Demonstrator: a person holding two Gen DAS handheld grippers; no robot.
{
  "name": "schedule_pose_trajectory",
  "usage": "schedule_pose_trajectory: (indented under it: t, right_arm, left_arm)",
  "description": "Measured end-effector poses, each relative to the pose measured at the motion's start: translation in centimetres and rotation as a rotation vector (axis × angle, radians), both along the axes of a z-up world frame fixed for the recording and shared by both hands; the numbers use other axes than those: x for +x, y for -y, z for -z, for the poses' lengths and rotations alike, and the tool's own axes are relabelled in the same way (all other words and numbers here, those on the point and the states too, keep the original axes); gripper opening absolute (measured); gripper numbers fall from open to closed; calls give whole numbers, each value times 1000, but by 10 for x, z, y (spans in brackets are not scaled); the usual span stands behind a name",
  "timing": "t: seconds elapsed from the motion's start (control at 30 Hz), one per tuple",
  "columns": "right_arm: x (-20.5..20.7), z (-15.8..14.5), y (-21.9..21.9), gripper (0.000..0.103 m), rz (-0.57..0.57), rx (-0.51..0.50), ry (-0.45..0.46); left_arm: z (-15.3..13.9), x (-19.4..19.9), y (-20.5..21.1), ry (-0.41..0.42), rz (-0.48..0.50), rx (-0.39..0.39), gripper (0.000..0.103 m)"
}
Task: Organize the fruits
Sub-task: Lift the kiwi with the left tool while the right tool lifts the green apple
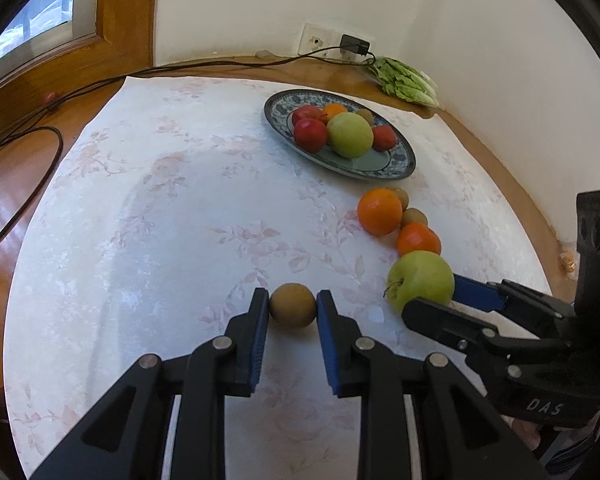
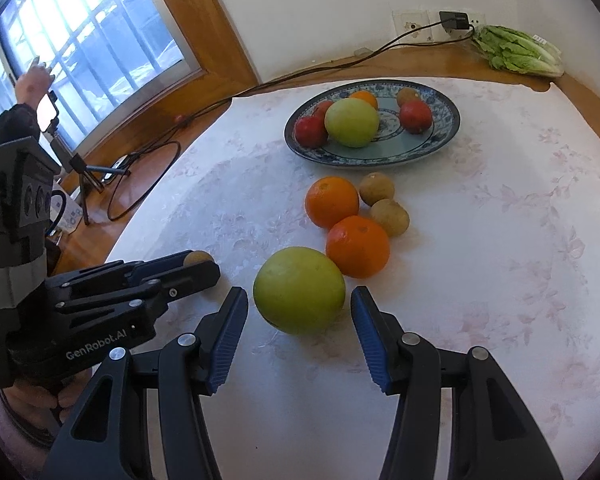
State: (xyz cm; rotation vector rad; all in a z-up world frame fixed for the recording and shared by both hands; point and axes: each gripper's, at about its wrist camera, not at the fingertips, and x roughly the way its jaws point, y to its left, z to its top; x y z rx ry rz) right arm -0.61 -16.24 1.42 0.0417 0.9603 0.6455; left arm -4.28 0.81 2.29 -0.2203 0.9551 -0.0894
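Centrally, left tongs (image 1: 293, 307) clamp a kiwi (image 1: 292, 305) on the tabletop (image 1: 160, 208), well short of the plate (image 1: 400, 168). Right tongs (image 2: 299, 308) stand apart astride the green apple (image 2: 299, 290), pads not yet touching; the apple lies directly ahead, nearest this hand. Oranges crowd its plate side; open cloth lies leftward

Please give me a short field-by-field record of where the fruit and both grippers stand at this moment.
left gripper: shut on a kiwi, low over the tablecloth
right gripper: fingers either side of a green apple, gaps showing
loose on cloth: two oranges, two kiwis
plate: green apple, red fruits, orange, kiwi
back corner: lettuce
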Motion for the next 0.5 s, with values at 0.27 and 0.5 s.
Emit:
schedule_pose_trajectory:
  t: [0.27, 0.5]
  right_arm:
    - [3, 5, 1, 55, 5, 14, -15]
    - [4, 5, 2, 55, 10, 29, -19]
  left_arm:
    - [3, 2, 0, -8, 1, 3, 25]
    - [3, 3, 0, -8, 0, 2, 25]
